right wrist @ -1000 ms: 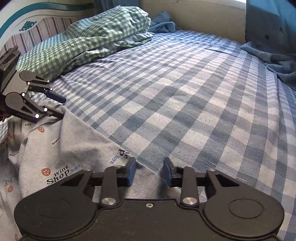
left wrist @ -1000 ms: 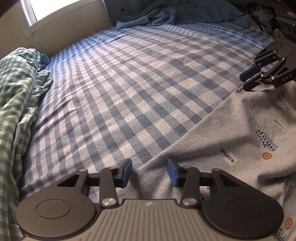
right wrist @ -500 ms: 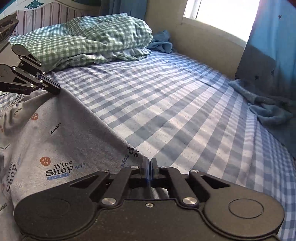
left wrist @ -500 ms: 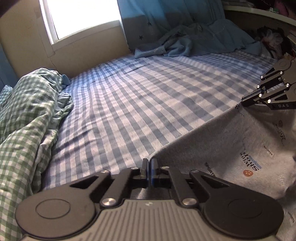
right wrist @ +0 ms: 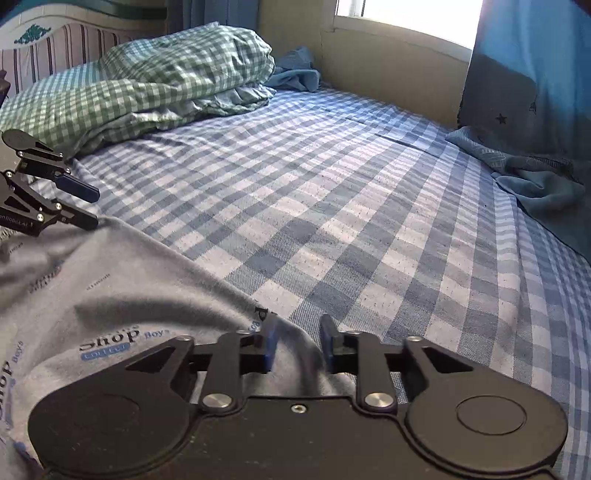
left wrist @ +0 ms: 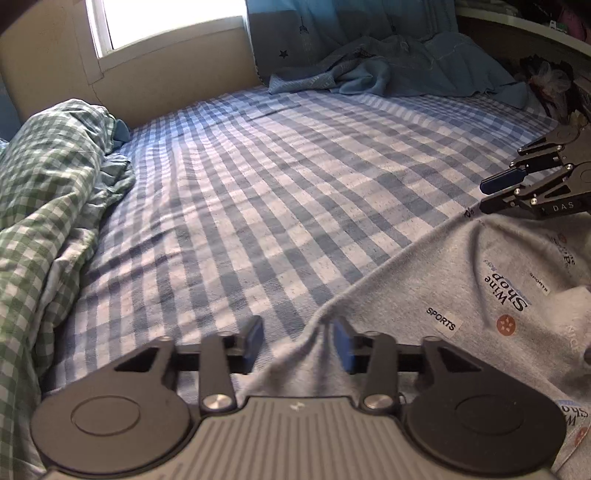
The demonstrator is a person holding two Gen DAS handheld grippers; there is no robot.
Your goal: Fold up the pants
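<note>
Grey printed pants (left wrist: 461,295) lie on the blue checked bed sheet (left wrist: 277,184), their straight edge running between my two grippers. My left gripper (left wrist: 297,343) is open, with a raised fold of the pants edge between its fingers. It shows at the left of the right wrist view (right wrist: 92,208), open over the pants edge. My right gripper (right wrist: 297,345) is open, with the pants (right wrist: 110,288) edge bunched between its fingers. It shows at the right of the left wrist view (left wrist: 487,195), open.
A green checked duvet (right wrist: 155,88) is piled at the head of the bed, by the striped headboard (right wrist: 55,40). A blue blanket (left wrist: 388,70) is heaped along the far side by the curtain (right wrist: 532,66). A wall and window (left wrist: 166,22) stand behind the bed.
Half a second ago both grippers were shut on the pants edge and held it up. Now both are open and the edge lies low on the sheet.
</note>
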